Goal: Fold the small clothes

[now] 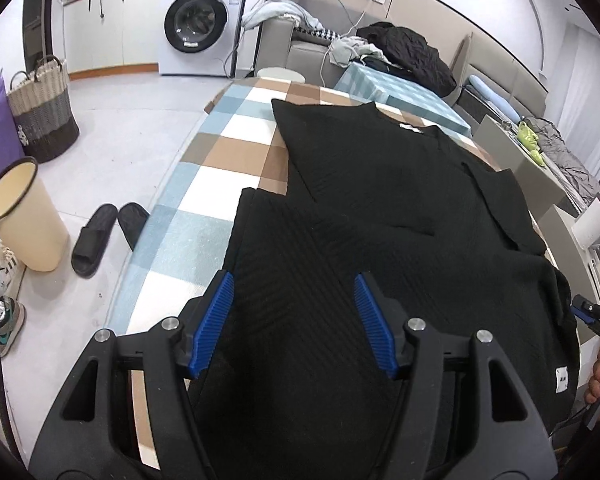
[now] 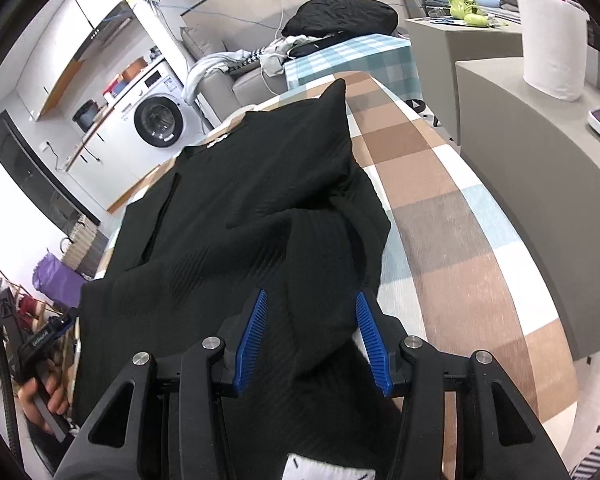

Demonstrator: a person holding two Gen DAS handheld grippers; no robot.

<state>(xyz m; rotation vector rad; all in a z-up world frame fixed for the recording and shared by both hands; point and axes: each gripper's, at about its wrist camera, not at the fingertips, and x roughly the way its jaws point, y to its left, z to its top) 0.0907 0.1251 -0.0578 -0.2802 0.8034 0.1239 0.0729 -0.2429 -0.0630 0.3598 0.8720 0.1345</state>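
1. Left wrist view: My left gripper (image 1: 294, 322) hangs over the near left part of the black ribbed top (image 1: 380, 208), which lies flat on the checked table cloth (image 1: 220, 148). The jaws stand apart with cloth under them, not pinched. The left sleeve is folded in already, I think. To do this well, I should come down on one edge and grab just that layer.

2. Right wrist view: My right gripper (image 2: 311, 334) is over the bunched right side of the top. Its jaws are parted too, holding nothing. I should smooth that lump first.

3. Hard to see: the near hem hides under both grippers.
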